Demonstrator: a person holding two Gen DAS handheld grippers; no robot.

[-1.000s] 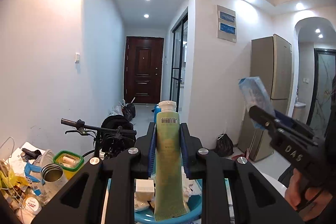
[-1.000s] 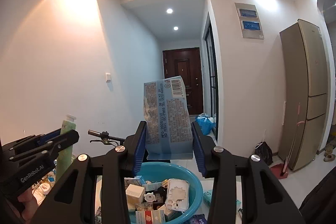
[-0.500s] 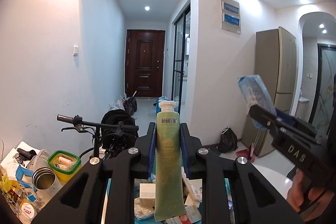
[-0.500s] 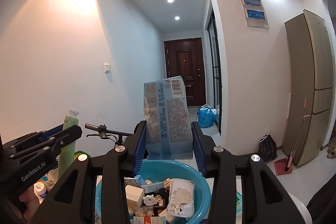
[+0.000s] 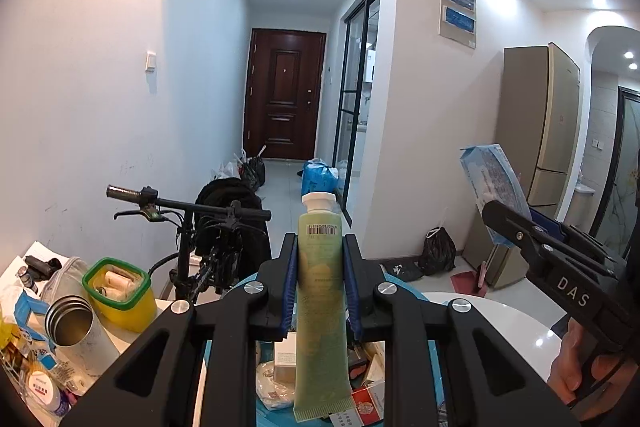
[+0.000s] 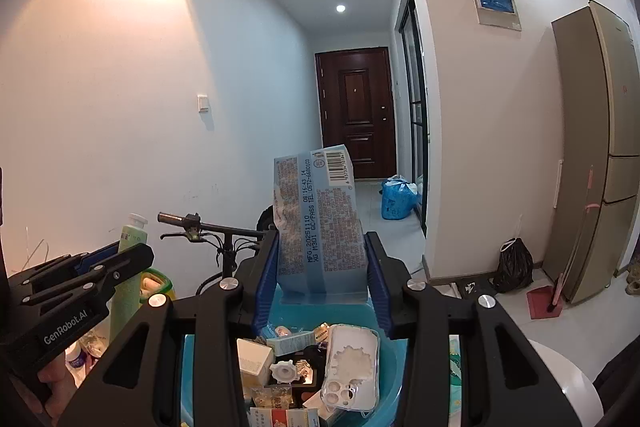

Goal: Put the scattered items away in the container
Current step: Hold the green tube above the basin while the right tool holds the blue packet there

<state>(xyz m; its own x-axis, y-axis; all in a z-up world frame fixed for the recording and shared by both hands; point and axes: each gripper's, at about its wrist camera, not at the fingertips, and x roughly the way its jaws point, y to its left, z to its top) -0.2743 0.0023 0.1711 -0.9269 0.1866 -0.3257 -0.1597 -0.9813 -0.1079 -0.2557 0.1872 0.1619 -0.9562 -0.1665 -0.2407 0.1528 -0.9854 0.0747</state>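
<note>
A green tube [image 5: 320, 311] is pinched upright, cap up, between the fingers of the left gripper [image 5: 320, 291], directly over the blue basin [image 6: 384, 311]. A light-blue packet [image 6: 320, 227] is clamped upright between the fingers of the right gripper [image 6: 320, 287], also above the basin. The basin is seen on the white desk [image 5: 500, 323], already filled with small boxes, a clear phone case [image 6: 352, 367] and other bits. To the left, a steel cup [image 5: 70, 319] and a green-rimmed yellow tub [image 5: 120, 291] are seen on the desk. A bicycle [image 5: 200, 227] is parked behind.
</note>
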